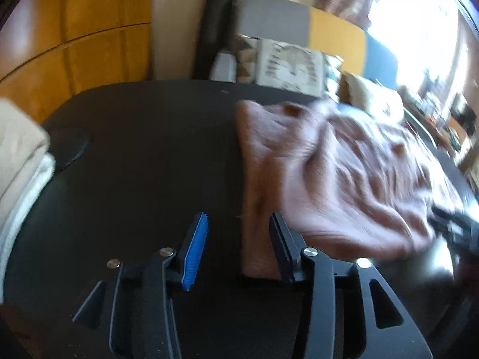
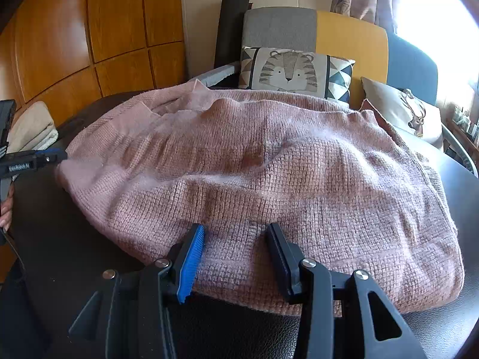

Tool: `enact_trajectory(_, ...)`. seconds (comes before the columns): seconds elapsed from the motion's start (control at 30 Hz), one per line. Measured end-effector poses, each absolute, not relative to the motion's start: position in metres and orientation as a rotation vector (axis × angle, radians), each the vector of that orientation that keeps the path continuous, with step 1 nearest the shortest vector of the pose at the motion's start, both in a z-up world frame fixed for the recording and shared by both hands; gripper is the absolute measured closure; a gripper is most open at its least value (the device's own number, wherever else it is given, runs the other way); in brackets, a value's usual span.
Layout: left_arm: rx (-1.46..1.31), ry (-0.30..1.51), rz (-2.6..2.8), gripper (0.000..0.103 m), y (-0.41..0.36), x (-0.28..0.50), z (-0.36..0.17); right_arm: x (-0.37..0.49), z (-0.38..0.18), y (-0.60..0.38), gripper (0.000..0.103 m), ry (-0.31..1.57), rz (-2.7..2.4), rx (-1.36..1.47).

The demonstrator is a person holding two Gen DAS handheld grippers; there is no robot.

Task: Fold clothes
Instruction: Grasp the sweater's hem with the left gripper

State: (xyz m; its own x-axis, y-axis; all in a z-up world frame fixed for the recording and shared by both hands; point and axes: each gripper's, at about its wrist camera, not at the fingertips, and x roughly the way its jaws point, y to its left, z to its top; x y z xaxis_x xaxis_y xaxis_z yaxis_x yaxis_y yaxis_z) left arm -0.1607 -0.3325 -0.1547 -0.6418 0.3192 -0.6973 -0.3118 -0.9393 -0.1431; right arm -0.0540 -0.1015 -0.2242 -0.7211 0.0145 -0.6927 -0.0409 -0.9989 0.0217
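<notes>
Your right gripper sits with jaws apart over the pink sweater on the dark table (left gripper apart too), so pinch the near edge firmly.

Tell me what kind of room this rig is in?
Most likely a home living room. A sofa with a tiger cushion stands behind the dark table, wooden wall panels are on the left, and a pink knitted sweater lies on the table for folding.
</notes>
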Motion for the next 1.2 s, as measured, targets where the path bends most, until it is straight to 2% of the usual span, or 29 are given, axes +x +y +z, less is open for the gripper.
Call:
enact_trajectory(0.17, -1.006, -0.121, 2.551, 0.057, -0.325, -0.162, -0.135, -0.053, -0.224, -0.102, 0.059, 0.051, 2.886, -1.160)
enact_trajectory(0.27, -0.925, 0.049, 2.527, 0.057, -0.273, -0.158, -0.121, -0.053, -0.224, -0.103, 0.059, 0.048, 2.886, -1.159)
enact_trajectory(0.37, -0.855, 0.306, 2.509, 0.057, -0.186, -0.152, -0.114, -0.052, -0.224, -0.103, 0.059, 0.046, 2.885, -1.159)
enact_trajectory(0.43, -0.844, 0.512, 2.483, 0.057, -0.120, -0.140, -0.122, -0.052, -0.224, -0.103, 0.059, 0.044, 2.885, -1.158)
enact_trajectory(0.53, -0.914, 0.694, 2.459, 0.057, -0.060, -0.142, -0.145, -0.052, -0.224, -0.103, 0.059, 0.046, 2.886, -1.158)
enact_trajectory(0.6, -0.952, 0.765, 2.450, 0.057, -0.020, -0.141, -0.160, -0.052, -0.224, -0.102, 0.059, 0.048, 2.887, -1.158)
enact_trajectory(0.67, -0.955, 0.809, 2.441, 0.057, -0.013, -0.148, -0.163, -0.052, -0.224, -0.102, 0.059, 0.050, 2.888, -1.157)
enact_trajectory(0.7, -0.957, 0.830, 2.437, 0.065, -0.009, -0.152, -0.165, -0.052, -0.224, -0.102, 0.059, 0.052, 2.889, -1.157)
enact_trajectory(0.73, -0.982, 0.803, 2.454, 0.082, -0.015, -0.158, -0.165, -0.052, -0.224, -0.101, 0.059, 0.053, 2.889, -1.157)
enact_trajectory(0.77, -1.049, 0.705, 2.475, 0.084, -0.027, -0.170, -0.164, -0.051, -0.224, -0.101, 0.059, 0.055, 2.890, -1.157)
enact_trajectory(0.9, -1.241, 0.217, 2.525, 0.083, -0.076, -0.211, -0.159, -0.051, -0.224, -0.100, 0.059, 0.064, 2.893, -1.157)
enact_trajectory(0.97, -1.283, 0.067, 2.472, 0.081, -0.089, -0.219, -0.159, -0.051, -0.224, -0.100, 0.059, 0.068, 2.894, -1.157)
enact_trajectory(1.07, -1.280, 0.002, 2.393, 0.081, -0.099, -0.221, -0.155, -0.050, -0.224, -0.100, 0.059, 0.074, 2.896, -1.157)
enact_trajectory(1.2, -1.212, -0.202, 2.314, 0.080, -0.125, -0.221, -0.140, -0.050, -0.224, -0.101, 0.059, 0.076, 2.897, -1.156)
